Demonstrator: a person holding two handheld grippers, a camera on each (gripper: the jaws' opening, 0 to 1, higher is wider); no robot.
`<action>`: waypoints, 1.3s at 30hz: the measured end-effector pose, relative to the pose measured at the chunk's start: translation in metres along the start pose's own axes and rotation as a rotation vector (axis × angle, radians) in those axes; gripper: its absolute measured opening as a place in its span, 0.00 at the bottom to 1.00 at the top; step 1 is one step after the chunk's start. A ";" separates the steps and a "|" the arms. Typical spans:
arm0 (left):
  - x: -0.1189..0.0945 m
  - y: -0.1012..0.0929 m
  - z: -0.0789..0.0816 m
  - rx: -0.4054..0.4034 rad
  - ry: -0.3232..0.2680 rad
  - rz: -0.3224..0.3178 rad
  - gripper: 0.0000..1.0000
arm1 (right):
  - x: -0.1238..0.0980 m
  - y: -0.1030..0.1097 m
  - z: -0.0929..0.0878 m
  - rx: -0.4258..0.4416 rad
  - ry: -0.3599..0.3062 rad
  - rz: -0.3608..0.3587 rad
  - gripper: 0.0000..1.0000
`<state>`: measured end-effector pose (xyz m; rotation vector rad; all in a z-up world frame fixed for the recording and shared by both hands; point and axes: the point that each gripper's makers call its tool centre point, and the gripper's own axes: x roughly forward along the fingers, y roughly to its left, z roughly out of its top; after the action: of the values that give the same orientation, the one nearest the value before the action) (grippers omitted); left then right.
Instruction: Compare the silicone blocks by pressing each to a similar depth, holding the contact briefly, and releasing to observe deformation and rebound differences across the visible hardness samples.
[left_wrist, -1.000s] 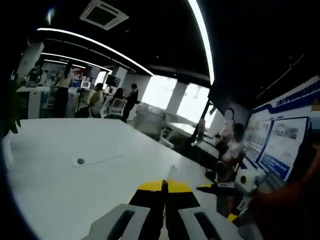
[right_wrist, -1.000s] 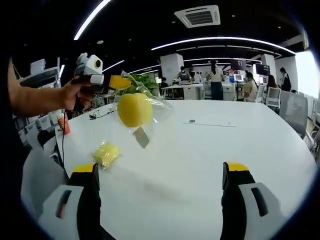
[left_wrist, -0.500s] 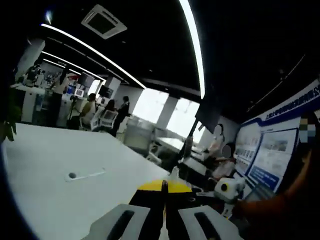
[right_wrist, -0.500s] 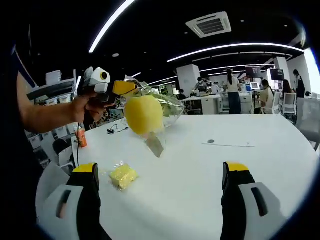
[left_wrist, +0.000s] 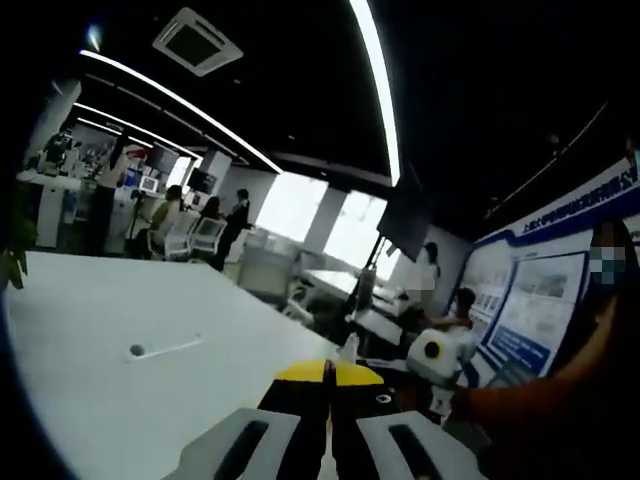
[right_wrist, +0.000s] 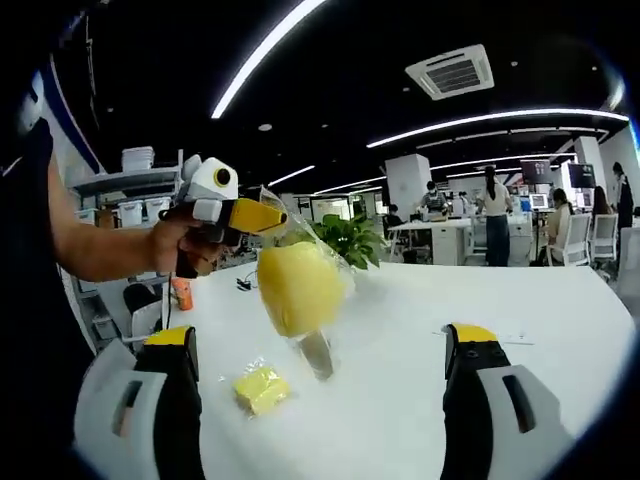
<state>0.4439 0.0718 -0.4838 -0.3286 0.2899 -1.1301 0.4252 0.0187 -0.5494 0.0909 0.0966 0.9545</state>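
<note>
Over a white table (right_wrist: 400, 400), left gripper (right_wrist: 262, 217) pinches a possibly bagged block (right_wrist: 298, 288); right gripper (right_wrist: 320, 350) gapes.

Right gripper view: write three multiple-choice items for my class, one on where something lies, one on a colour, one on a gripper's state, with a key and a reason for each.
1. Where is the small wrapped block?
A. Lying on the white table
B. Hanging from the left gripper
C. Between the right gripper's jaws

2. What colour is the large block in the clear bag?
A. Blue
B. Yellow
C. Red

3. How does the right gripper stand?
A. Shut on the small block
B. Shut on nothing
C. Open, jaws wide apart

Key: 1 A, the small block rests on the tabletop below the hanging bag. 2 B, the bagged block is plainly yellow. 3 C, the two yellow-tipped jaws stand far apart with only table between them.
</note>
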 end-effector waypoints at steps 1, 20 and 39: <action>0.000 -0.001 0.000 -0.001 0.001 -0.001 0.00 | 0.002 0.001 0.002 0.003 -0.002 0.009 0.96; 0.001 -0.034 0.002 -0.026 -0.024 -0.079 0.00 | 0.025 0.024 0.028 0.060 -0.143 0.140 0.72; -0.005 -0.037 0.016 -0.087 -0.068 -0.102 0.00 | 0.026 0.035 0.027 0.079 -0.138 0.205 0.39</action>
<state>0.4174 0.0638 -0.4546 -0.4622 0.2649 -1.2056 0.4156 0.0592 -0.5195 0.2428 -0.0024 1.1463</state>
